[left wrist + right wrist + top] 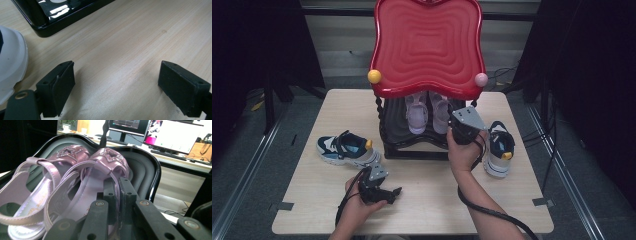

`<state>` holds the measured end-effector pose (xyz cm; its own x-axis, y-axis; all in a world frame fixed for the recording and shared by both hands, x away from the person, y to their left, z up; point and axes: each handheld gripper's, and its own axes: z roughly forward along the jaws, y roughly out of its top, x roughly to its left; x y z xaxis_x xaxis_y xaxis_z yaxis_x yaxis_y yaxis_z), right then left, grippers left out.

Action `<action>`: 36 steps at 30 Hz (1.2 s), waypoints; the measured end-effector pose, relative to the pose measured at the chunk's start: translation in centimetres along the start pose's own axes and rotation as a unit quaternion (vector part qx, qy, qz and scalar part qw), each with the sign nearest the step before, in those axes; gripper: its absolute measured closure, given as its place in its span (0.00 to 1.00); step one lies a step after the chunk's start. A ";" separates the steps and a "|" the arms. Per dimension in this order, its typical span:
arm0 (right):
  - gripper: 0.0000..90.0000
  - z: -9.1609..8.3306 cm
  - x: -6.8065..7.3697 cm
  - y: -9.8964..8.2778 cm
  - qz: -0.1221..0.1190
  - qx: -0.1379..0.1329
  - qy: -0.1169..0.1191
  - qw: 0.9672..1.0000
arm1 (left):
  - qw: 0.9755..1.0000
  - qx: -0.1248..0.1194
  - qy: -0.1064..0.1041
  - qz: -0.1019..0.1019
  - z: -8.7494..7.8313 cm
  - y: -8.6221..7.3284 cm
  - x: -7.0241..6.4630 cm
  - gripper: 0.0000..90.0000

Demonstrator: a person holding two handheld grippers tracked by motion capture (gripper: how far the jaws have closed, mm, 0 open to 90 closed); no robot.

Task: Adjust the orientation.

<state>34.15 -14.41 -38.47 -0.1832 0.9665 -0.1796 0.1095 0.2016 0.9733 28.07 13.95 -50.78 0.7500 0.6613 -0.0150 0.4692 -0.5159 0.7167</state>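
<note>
A pair of lilac sandals stands on the black lower shelf (412,142) of a small rack with a red wavy top (427,45). My right gripper (447,120) reaches under the red top to the right sandal (440,112). In the right gripper view its jaws (117,187) are shut on a thin strap at the heel of the right sandal (107,160); the left sandal (37,182) lies right beside it. My left gripper (393,195) rests low over the table in front of the rack, open, with bare wood between its fingers (117,72).
A blue and white sneaker (347,148) lies left of the rack, its white sole (10,70) near my left gripper. A second sneaker (499,148) stands right of the rack, close to my right hand. Yellow (374,76) and pink (481,79) knobs mark the red top's corners.
</note>
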 end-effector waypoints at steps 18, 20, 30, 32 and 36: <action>0.94 1.6 1.6 -1.3 -0.034 0.000 -0.008 0.999 | 1.000 0.000 0.001 0.000 0.0 0.0 0.0 0.15; 0.93 1.6 1.6 -1.4 -0.026 -0.001 -0.004 1.000 | 1.000 0.000 0.001 0.000 0.0 0.0 0.0 0.15; 0.91 1.6 1.8 -1.8 -0.016 0.019 0.004 1.000 | 1.000 0.000 0.001 0.000 0.0 0.0 0.0 0.15; 0.89 1.6 1.8 -1.9 -0.021 0.018 0.006 1.000 | 1.000 0.000 0.001 0.000 0.0 0.0 0.0 0.15; 0.85 1.5 1.8 -1.8 -0.021 0.023 0.013 0.999 | 1.000 0.000 0.001 0.000 0.0 0.0 0.0 0.15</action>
<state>35.13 -12.82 -40.80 -0.2144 0.9526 -0.2158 0.1452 0.2496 0.9574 28.07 13.94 -50.78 0.7495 0.6618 -0.0142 0.4692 -0.5159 0.7167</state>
